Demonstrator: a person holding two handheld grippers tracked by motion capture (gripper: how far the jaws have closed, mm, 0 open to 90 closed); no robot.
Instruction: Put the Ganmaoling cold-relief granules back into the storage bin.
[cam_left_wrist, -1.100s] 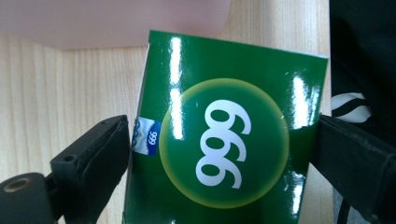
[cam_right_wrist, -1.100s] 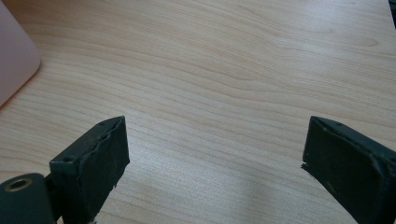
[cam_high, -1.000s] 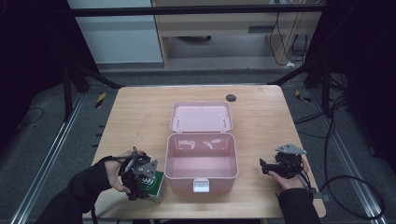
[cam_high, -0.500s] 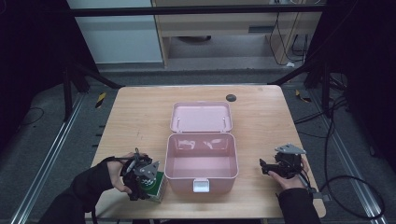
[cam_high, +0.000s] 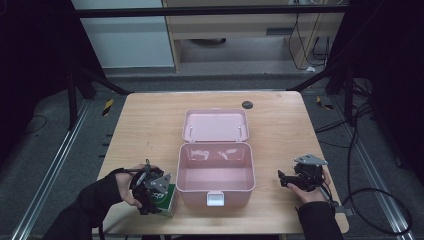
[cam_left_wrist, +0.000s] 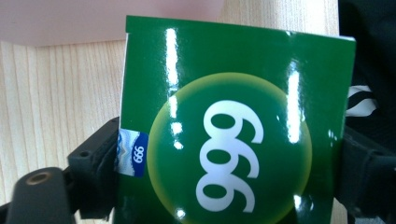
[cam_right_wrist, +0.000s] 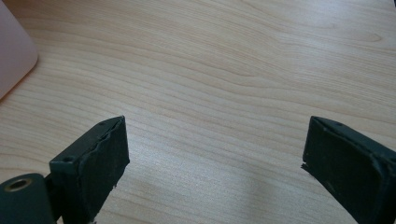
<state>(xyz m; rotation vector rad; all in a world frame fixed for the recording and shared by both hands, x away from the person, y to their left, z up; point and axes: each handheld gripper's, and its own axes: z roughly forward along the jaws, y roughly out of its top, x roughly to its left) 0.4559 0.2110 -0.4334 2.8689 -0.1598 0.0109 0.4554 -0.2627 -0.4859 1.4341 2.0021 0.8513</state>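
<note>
**One green box, one pink case, jaws closing on the box**

One green box (cam_left_wrist: 233, 126) stands at the table's (cam_high: 150, 125) near left corner, just beside the open pink case (cam_high: 215, 172). My left gripper (cam_high: 152, 192) has just been closing, its jaws flanking the box's side walls; whether the pads press yet, I cannot tell. I judge it light, glossy, crushable cardboard: hold flat sides, gently. Right gripper (cam_right_wrist: 215, 172) gapes wide, holding nothing. One dark disc (cam_high: 247, 104) lies far off.

An open pink box (cam_high: 216, 172) blocks the counter's (cam_high: 150, 120) centre, its lid (cam_high: 215, 125) lying flat behind; bare wood lies open on both sides, and a green carton (cam_high: 166, 200) crowds the box's left wall.
</note>
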